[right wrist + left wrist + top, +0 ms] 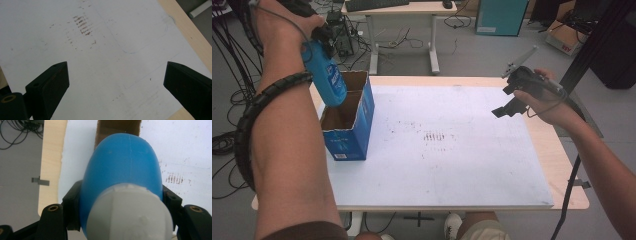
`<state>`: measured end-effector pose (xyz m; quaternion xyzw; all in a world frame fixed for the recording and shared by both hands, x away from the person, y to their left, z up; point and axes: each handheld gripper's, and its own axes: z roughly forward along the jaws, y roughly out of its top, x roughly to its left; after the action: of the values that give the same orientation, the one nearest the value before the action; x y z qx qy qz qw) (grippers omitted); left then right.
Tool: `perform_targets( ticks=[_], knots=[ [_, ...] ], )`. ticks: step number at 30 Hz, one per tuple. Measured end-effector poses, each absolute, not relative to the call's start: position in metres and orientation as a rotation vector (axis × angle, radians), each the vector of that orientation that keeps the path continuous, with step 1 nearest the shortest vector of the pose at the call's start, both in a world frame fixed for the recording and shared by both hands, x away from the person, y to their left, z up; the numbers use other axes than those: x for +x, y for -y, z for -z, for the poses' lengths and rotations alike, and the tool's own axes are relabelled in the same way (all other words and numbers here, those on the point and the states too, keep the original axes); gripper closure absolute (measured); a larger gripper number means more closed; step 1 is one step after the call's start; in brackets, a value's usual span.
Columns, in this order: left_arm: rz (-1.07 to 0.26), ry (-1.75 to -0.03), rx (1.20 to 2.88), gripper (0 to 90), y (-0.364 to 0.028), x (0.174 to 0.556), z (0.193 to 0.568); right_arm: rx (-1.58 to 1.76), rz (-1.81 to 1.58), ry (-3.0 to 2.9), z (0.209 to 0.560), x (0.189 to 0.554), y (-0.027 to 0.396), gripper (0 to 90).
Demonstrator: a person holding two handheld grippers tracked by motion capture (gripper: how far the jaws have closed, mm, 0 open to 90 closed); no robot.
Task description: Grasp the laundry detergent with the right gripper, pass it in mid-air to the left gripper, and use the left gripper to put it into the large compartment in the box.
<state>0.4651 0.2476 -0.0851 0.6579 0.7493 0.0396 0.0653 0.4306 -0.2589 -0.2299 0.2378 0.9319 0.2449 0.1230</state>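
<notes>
1. Bottle (326, 75), blue with a grey cap, upper left of the high view, tilted over the open blue box (349, 120), base at the box's mouth.
2. Left gripper (323, 37) clamped on the bottle near its cap.
3. Right gripper (507, 102), upper right, jaws wide, nothing between them, above the white board (452, 165).

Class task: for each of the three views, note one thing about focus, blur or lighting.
High view: even, soft light, faint shadow beside the blue box. Left gripper view: the blue bottle is so close that its white cap blurs. Right gripper view: the smudged white board is fairly sharp, the black jaws dark and featureless.
</notes>
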Motion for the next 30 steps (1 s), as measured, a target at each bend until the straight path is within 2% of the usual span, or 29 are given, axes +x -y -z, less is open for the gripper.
perform_targets(
  ticks=[19, 30],
  knots=[
    [-0.052, -2.281, 1.975, 36.6, -0.247, 0.465, 0.136, 0.689, -0.679, -2.723, 0.232, 0.429, 0.257, 6.3],
    [-0.041, -2.263, 2.036, 36.6, -0.248, 0.463, 0.17, 0.667, -0.68, -2.736, 0.237, 0.428, 0.254, 6.3]
  ],
)
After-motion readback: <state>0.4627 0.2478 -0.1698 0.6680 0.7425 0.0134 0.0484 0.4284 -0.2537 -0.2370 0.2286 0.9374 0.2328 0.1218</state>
